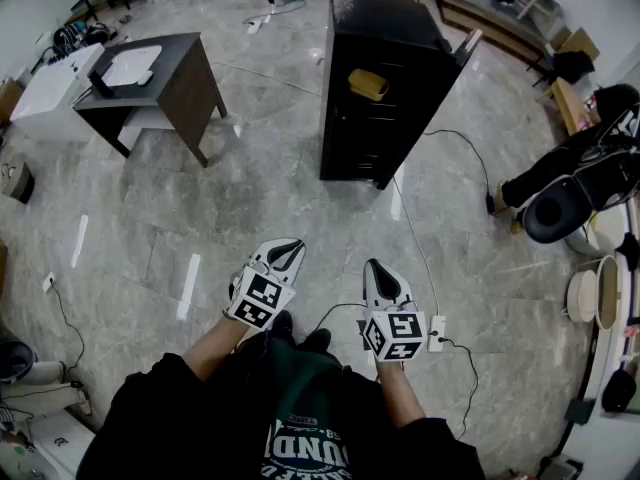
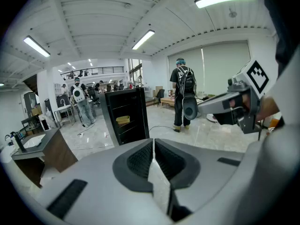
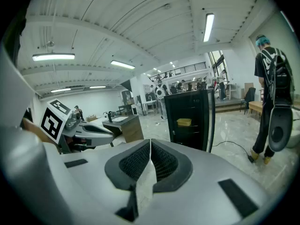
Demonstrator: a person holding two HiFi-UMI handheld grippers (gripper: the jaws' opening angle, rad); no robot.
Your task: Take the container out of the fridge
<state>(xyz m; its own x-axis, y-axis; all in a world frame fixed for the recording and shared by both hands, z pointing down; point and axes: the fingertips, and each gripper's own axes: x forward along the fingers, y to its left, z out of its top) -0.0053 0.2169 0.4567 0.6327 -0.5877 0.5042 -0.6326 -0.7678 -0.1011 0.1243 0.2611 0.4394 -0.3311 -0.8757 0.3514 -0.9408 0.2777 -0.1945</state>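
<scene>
A tall black fridge [image 1: 385, 88] stands open on the marble floor ahead of me, its door [image 1: 466, 46] swung to the right. A yellow container [image 1: 367, 84] sits on an upper shelf inside; the gripper views also catch the container [image 2: 123, 120] [image 3: 184, 122]. My left gripper [image 1: 288, 249] and right gripper [image 1: 374, 267] are held low near my body, well short of the fridge. Both are shut with nothing between the jaws. The left gripper [image 2: 153, 146] and the right gripper [image 3: 150, 148] each point toward the fridge.
A dark desk [image 1: 165, 73] with a white tray stands to the left of the fridge. A power cable [image 1: 410, 228] runs from the fridge across the floor to a socket strip [image 1: 436, 332] by my right hand. A person [image 2: 182, 95] stands right of the fridge; others are farther back.
</scene>
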